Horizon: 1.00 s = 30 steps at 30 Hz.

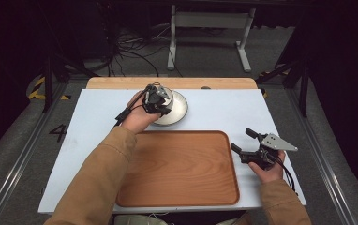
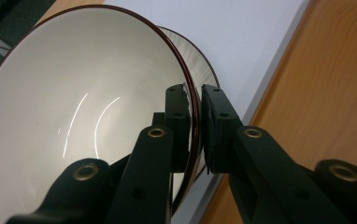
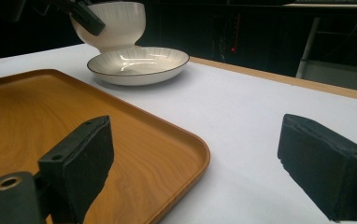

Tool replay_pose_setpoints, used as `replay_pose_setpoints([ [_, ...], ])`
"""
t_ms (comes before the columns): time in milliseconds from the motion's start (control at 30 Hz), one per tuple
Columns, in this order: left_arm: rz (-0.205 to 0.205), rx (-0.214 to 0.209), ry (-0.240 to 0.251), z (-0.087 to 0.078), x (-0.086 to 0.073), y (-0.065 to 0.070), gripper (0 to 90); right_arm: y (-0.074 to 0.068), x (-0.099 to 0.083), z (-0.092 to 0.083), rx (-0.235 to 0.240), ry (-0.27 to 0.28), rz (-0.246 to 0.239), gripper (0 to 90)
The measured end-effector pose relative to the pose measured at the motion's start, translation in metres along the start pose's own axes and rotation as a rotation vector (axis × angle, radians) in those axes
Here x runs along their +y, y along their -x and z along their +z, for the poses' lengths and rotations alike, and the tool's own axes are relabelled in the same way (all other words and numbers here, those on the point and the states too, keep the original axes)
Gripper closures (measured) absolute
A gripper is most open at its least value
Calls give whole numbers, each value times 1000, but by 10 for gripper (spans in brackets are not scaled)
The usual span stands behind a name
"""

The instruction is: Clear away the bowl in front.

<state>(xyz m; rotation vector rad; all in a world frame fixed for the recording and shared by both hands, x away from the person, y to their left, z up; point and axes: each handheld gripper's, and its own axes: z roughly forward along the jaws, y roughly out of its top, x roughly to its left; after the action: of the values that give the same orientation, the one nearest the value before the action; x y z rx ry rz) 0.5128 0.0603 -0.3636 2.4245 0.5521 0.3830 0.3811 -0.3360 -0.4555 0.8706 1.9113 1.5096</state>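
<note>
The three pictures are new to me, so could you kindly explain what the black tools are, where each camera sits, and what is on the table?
A person holds a hand-operated two-jaw gripper in each hand; there is no robot arm. One camera looks down from above; the other two ride on the grippers and look along their jaws. On the white table lie a wooden tray and a shallow plate. The left gripper has its jaws closed on the rim of a white bowl held over the plate. The right gripper is open, holding nothing, beside the tray.

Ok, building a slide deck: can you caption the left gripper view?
Left gripper pinching the rim of a white bowl above a shallow plate, wooden tray alongside.
</note>
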Motion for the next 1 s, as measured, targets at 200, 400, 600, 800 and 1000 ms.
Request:
replay_pose_setpoints([
  [200, 16, -10, -5, -10, 2, 7, 821, 0, 0, 0, -2, 3, 2, 110],
  [400, 28, -16, -44, -20, 2, 15, 821, 0, 0, 0, -1, 3, 6, 110],
  [600, 52, -47, -24, -33, 4, 26, 823, 1, 0, 0, -2, 3, 7, 109],
  [800, 106, -84, -31, -46, 7, 46, 822, 0, 0, 0, -3, 3, 7, 109],
  [1000, 149, -111, -41, -55, 5, 61, 822, 0, 0, 0, -2, 3, 6, 109],
])
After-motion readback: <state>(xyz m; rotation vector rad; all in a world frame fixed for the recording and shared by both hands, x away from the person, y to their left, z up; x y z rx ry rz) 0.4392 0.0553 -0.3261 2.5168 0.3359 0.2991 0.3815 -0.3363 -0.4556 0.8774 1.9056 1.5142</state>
